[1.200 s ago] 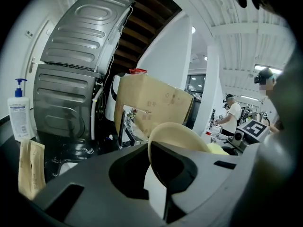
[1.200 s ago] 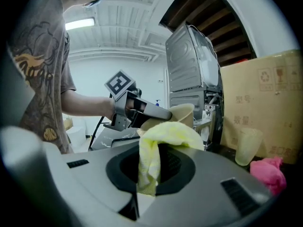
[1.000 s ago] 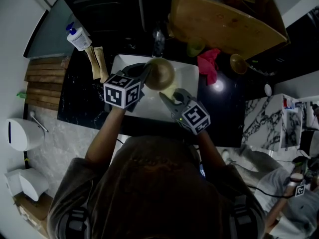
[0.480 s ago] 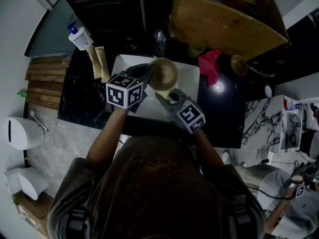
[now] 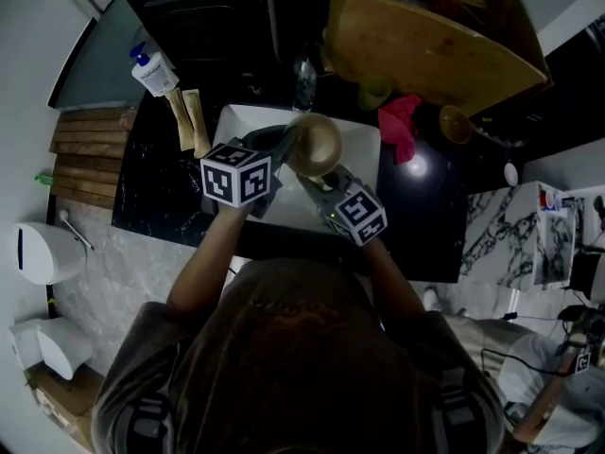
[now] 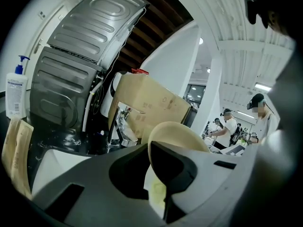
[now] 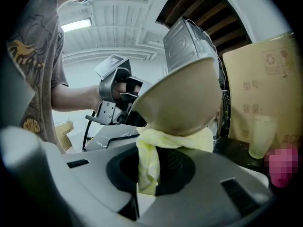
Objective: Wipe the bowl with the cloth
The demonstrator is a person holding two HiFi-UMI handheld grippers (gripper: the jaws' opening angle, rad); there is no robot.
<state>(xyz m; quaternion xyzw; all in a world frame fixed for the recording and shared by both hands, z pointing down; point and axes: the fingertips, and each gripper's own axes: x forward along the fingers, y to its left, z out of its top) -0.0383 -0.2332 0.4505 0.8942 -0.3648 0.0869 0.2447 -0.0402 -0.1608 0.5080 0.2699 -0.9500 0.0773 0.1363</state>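
1. Black stone counter (image 5: pixel 156 192) surrounds a white rectangular sink (image 5: pixel 236 119), and both grippers hover over that sink.
2. One beige round bowl (image 5: pixel 318 142) (image 6: pixel 177 130) (image 7: pixel 182 96) is tilted on its side, its rim pinched between the closed jaws of the left gripper (image 5: pixel 282 146) (image 6: pixel 161 174).
3. The right gripper (image 5: pixel 317 185) (image 7: pixel 151 174) has its jaws clamped on one pale yellow cloth (image 7: pixel 149 157) (image 6: pixel 156 193). The cloth is pressed against the bowl's outer base, just ahead of the jaws.
4. Beyond the bowl stand a metal tap (image 5: pixel 302 74) and a large brown cardboard box (image 5: pixel 425 36) (image 7: pixel 265 93).
5. To the right gripper's right lie one crumpled red cloth (image 5: pixel 399 124) and one pale green cup (image 7: pixel 260 136).
6. Left of the left gripper are one white pump bottle (image 5: pixel 149 69) (image 6: pixel 15 91) and two brown packets (image 5: pixel 184 119).
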